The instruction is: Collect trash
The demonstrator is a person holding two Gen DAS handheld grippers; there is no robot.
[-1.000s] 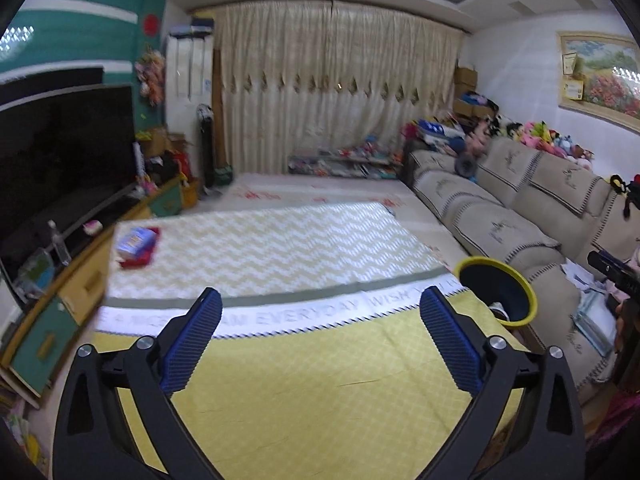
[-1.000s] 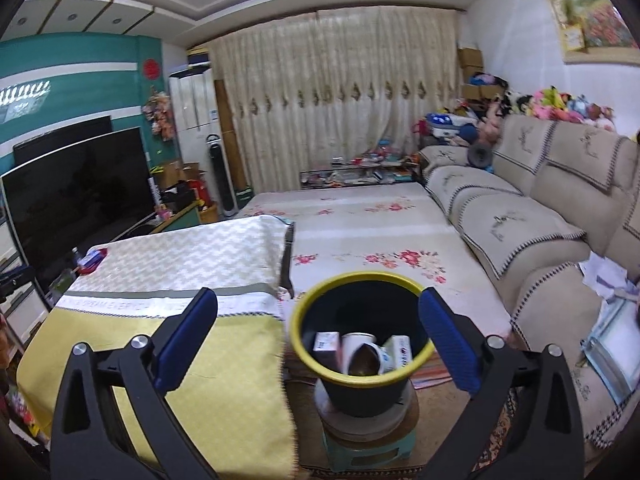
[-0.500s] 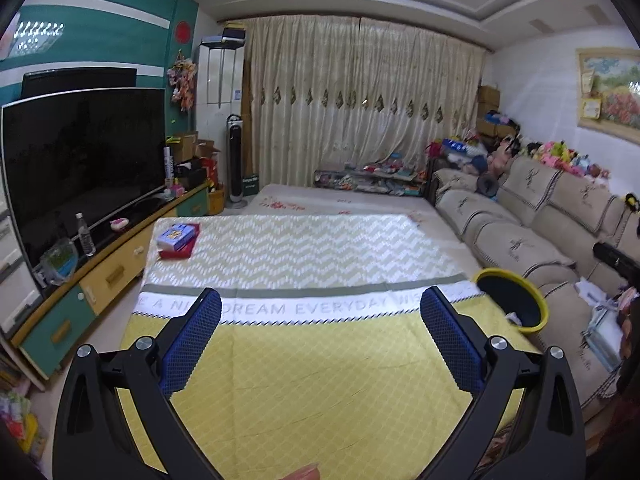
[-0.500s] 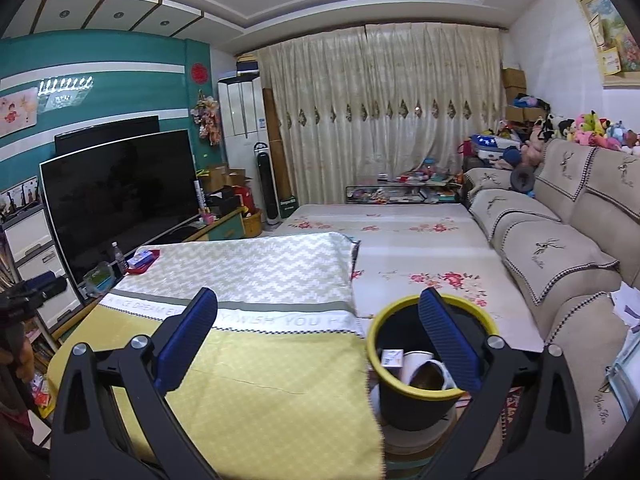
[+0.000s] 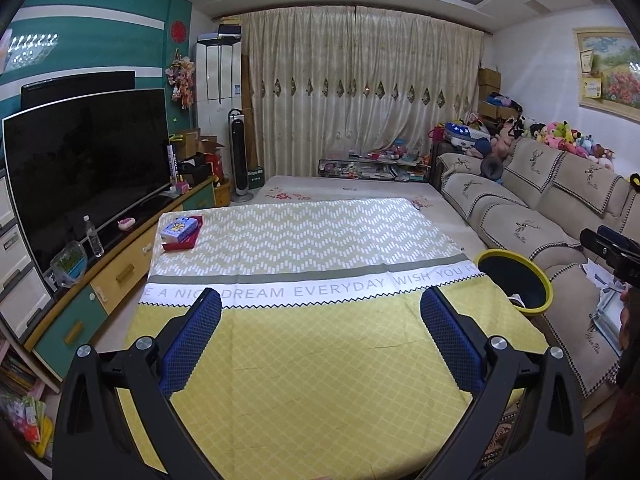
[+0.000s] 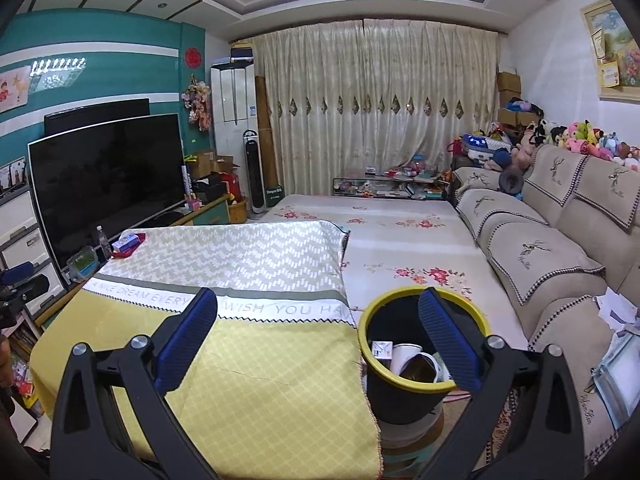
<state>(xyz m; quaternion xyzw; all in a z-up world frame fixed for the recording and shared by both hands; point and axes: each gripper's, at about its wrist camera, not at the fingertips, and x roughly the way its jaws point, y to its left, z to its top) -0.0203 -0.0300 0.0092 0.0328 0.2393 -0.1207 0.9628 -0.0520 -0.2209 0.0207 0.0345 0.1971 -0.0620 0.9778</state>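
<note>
1. Left gripper spread wide, nothing in it, hovering over the near yellow end of the tablecloth.
2. Right gripper also released and empty, right finger over the trash bin.
3. Black trash bin with yellow rim just beside the table's near right corner; white cup and small box inside.
4. Blue box on a red tray, far left corner of the cloth.
</note>
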